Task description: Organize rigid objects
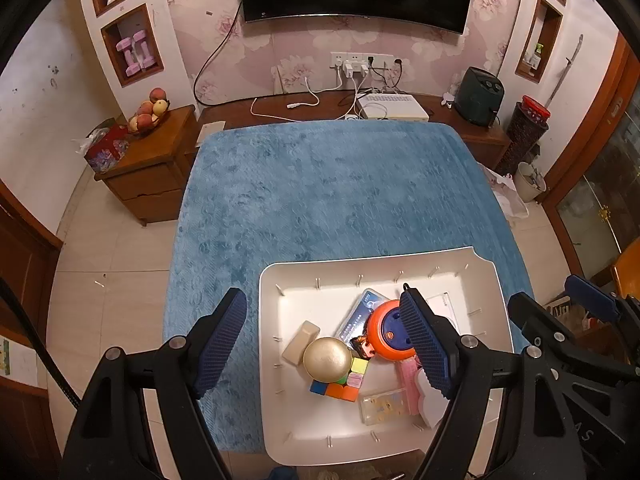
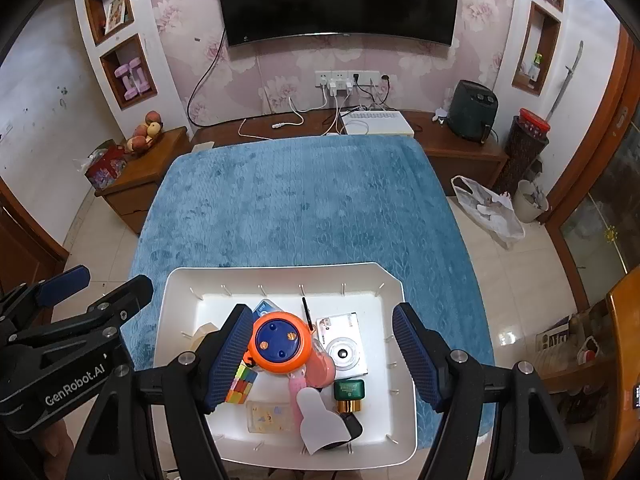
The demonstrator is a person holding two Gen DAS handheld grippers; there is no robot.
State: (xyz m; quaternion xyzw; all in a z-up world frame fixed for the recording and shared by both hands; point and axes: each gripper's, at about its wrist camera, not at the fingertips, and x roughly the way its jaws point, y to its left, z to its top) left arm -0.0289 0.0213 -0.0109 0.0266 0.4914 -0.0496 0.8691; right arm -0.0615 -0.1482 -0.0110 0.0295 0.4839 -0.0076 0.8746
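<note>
A white tray sits on the near part of a blue-clothed table. It holds an orange-and-blue round toy, a gold ball, a colour cube, a cream bar, a white camera, a green box with a gold cap, a clear case and pink and white pieces. My left gripper hangs open above the tray's left part. My right gripper hangs open above the toy and camera. Neither holds anything.
The blue cloth beyond the tray is bare. A wooden cabinet with a fruit bowl stands left of the table. Behind runs a low console with a white box and cables. A bin and a plastic bag stand on the floor at right.
</note>
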